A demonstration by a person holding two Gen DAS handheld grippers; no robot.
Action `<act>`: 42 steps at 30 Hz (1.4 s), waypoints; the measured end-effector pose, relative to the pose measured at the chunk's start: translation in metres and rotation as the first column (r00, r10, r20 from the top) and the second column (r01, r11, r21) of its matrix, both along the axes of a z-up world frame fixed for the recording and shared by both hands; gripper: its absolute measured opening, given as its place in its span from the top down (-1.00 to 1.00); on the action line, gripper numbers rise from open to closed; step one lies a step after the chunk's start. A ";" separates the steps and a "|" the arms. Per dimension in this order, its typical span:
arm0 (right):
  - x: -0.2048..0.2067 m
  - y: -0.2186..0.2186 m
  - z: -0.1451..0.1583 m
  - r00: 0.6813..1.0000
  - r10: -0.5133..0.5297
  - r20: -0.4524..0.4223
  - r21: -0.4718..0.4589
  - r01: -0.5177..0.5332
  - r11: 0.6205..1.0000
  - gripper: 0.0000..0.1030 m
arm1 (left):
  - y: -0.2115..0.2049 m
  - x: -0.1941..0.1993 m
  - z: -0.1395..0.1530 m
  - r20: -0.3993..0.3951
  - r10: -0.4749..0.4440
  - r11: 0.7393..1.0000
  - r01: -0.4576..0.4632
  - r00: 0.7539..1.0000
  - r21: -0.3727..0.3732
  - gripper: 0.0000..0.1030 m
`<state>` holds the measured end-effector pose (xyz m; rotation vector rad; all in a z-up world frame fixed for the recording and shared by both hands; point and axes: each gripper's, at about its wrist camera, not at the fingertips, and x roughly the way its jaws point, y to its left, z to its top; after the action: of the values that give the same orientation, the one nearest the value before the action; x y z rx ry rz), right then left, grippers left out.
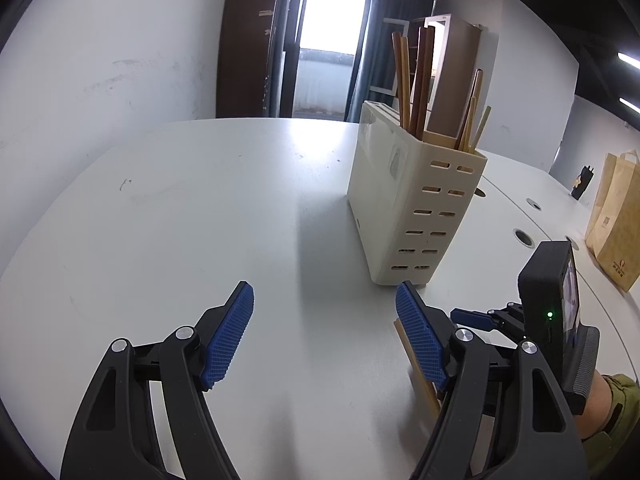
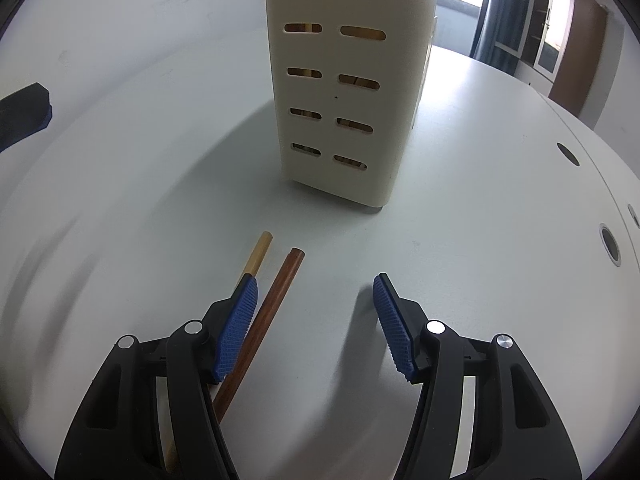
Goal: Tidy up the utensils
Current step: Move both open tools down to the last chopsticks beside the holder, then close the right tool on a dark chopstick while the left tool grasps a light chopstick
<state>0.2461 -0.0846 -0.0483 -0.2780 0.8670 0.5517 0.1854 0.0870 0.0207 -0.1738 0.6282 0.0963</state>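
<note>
A cream slotted utensil holder point(image 1: 416, 200) point(image 2: 340, 100) stands on the white table point(image 1: 180, 220), with several light and dark chopsticks point(image 1: 416, 80) upright in it. Two loose chopsticks lie on the table in front of it: a light one point(image 2: 260, 252) and a dark brown one point(image 2: 276, 296). My right gripper point(image 2: 316, 328) is open low over them. The dark one lies between its jaws beside the left finger point(image 2: 236, 332), and the light one runs under that finger. My left gripper point(image 1: 326, 336) is open and empty; the light chopstick point(image 1: 420, 380) shows behind its right finger.
Brown paper bags point(image 1: 616, 220) stand at the table's right edge. Round cable holes point(image 1: 524, 237) point(image 2: 610, 246) sit in the tabletop to the right. A hand in an olive sleeve point(image 1: 616, 400) holds the right gripper's black housing point(image 1: 548, 280). The wall lies left.
</note>
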 end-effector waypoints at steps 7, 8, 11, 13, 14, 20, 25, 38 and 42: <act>-0.013 0.000 0.002 0.999 0.035 -0.008 0.008 -0.035 0.999 0.30 | -0.002 0.006 -0.007 -0.027 -0.003 1.000 0.003 1.000 0.001 -0.42; -0.014 -0.001 0.002 0.999 0.033 -0.011 0.010 -0.033 0.999 0.34 | -0.003 0.007 -0.009 -0.032 -0.004 1.000 0.004 0.999 0.001 -0.42; -0.005 -0.004 0.006 1.000 0.022 -0.020 0.016 -0.022 1.000 0.61 | -0.004 0.011 -0.013 -0.048 -0.010 1.000 0.009 0.999 -0.006 -0.42; 0.000 -0.008 0.007 0.999 0.024 -0.036 0.033 -0.023 0.999 0.70 | -0.006 0.014 -0.017 -0.064 -0.017 1.000 0.016 0.998 -0.017 -0.42; 0.002 -0.009 0.008 0.999 0.024 -0.040 0.035 -0.023 0.999 0.73 | -0.007 0.016 -0.020 -0.073 -0.022 1.000 0.020 0.997 -0.022 -0.42; 0.011 -0.016 0.012 0.998 0.016 -0.054 0.039 -0.014 0.999 0.85 | -0.021 0.027 -0.034 -0.125 -0.048 0.999 0.045 0.991 -0.022 -0.39; 0.015 -0.026 0.014 0.998 0.000 -0.066 0.045 0.003 0.999 0.85 | -0.034 0.039 -0.047 -0.185 -0.088 0.996 0.082 0.979 -0.039 -0.39; 0.026 -0.038 0.016 0.996 -0.023 -0.085 0.059 0.028 0.998 0.85 | -0.063 0.069 -0.071 -0.290 -0.159 0.987 0.154 0.944 -0.040 -0.24; 0.042 -0.045 0.015 0.996 -0.033 -0.087 0.062 0.039 0.997 0.85 | -0.075 0.080 -0.077 -0.311 -0.175 0.984 0.173 0.934 -0.036 -0.21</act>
<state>0.2883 -0.1294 -0.0335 -0.1811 0.9337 0.5601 0.2656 0.0123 -0.0568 -0.1098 0.9590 -0.0516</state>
